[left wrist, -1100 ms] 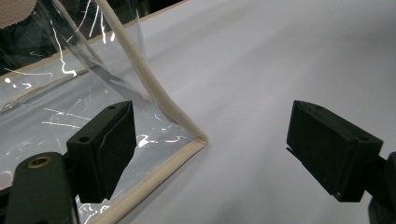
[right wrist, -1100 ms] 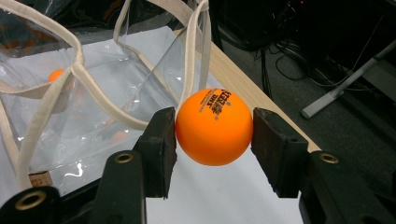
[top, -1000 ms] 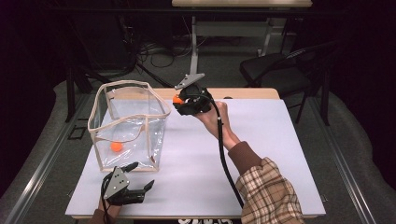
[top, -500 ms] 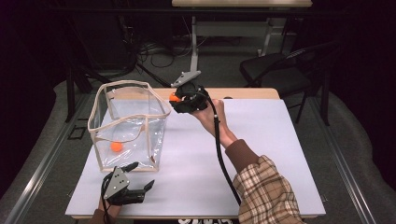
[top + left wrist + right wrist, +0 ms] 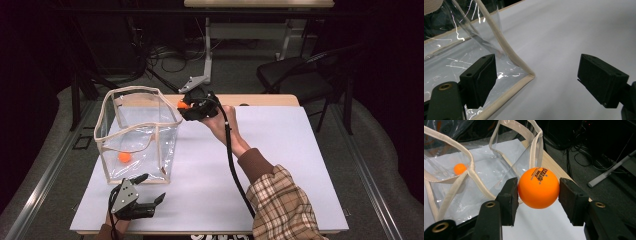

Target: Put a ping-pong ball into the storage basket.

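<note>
Left hand-held gripper [image 5: 150,202]: rests low at the worktop's [image 5: 280,165] near left corner, jaws spread wide and holding nothing, aimed at the near bottom corner of the clear bag [image 5: 137,135].
Clear bag: stands upright by the worktop's left edge, mouth up, with a small orange ball [image 5: 124,157] lying inside on its floor.
Right forearm: stretches from the near edge towards the far edge.
Right hand-held gripper [image 5: 184,106]: raised just beside the bag's far right rim, clamped on an orange ball [image 5: 538,187].
Orange ball: round, printed text on top.
</note>
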A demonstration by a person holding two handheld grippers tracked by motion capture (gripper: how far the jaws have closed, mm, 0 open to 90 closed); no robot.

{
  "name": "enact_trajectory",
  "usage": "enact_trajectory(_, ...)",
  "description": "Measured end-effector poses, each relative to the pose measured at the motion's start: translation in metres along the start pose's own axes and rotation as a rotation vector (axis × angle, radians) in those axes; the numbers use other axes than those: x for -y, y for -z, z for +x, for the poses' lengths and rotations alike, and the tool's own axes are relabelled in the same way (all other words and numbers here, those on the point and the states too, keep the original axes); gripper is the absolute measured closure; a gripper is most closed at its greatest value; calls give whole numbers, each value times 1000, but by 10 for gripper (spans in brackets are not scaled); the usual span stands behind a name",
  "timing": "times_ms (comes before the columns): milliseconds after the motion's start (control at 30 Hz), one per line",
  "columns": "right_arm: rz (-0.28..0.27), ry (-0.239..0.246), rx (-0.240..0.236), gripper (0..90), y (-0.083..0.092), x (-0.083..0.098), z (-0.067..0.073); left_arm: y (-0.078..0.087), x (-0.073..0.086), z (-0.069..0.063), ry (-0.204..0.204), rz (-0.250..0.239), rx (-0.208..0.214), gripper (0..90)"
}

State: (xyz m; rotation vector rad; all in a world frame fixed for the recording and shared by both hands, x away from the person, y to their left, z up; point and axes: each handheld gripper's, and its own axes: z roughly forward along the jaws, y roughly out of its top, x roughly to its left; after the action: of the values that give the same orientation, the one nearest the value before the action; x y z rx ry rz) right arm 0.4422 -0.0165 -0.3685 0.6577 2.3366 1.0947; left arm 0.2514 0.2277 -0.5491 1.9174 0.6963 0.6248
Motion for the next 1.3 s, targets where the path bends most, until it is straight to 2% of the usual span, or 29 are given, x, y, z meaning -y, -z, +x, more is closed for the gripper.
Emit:
enact_trajectory(700, -5, 10, 4, 504, -4, -13, 5, 0, 0, 0, 0, 1, -1, 158)
enact_trajectory(1300, -14, 9, -14, 504, -12, -18, 10, 0, 0, 0, 0, 0, 0, 158)
